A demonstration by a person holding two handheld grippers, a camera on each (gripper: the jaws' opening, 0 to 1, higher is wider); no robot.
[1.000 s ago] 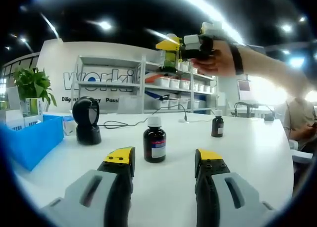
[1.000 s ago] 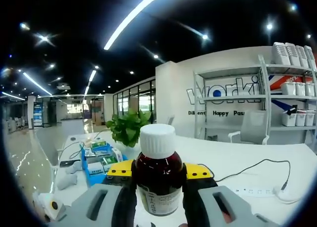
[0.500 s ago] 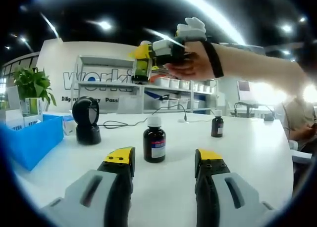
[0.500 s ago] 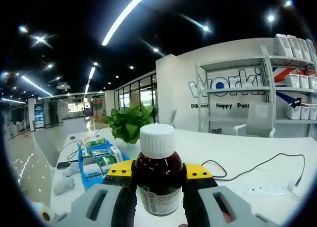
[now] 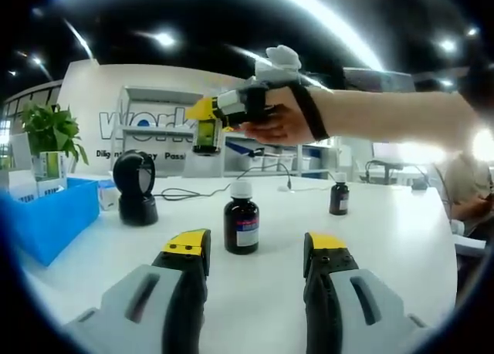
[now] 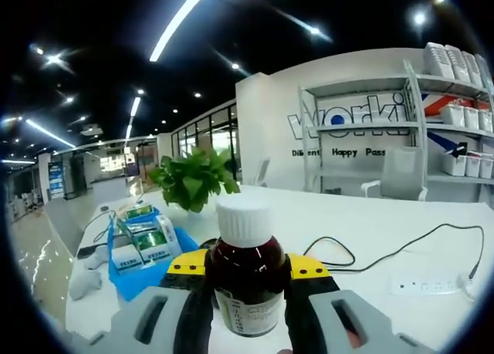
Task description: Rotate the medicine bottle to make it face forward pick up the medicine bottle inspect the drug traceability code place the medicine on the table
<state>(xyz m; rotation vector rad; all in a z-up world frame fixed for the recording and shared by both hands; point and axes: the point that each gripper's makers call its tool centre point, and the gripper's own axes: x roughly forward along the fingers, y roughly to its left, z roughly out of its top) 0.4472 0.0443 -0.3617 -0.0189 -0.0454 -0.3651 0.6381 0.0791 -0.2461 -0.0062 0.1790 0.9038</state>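
Observation:
A dark brown medicine bottle with a white cap and a pale label stands upright between my right gripper's yellow-tipped jaws, which are shut on it, held high above the white table. In the left gripper view that same right gripper is in a person's hand up in the air with the held bottle at its tip. A second brown bottle with a white cap stands on the table just beyond my left gripper, which is open and low over the table.
A black barcode scanner stands at the left with its cable running back. A blue box of cartons and a plant sit further left. A small brown bottle stands at the right. A power strip lies on the table.
The hand with my right gripper and its bottle has swung left and slightly down across the left gripper view. My left gripper and the table bottles have stayed put.

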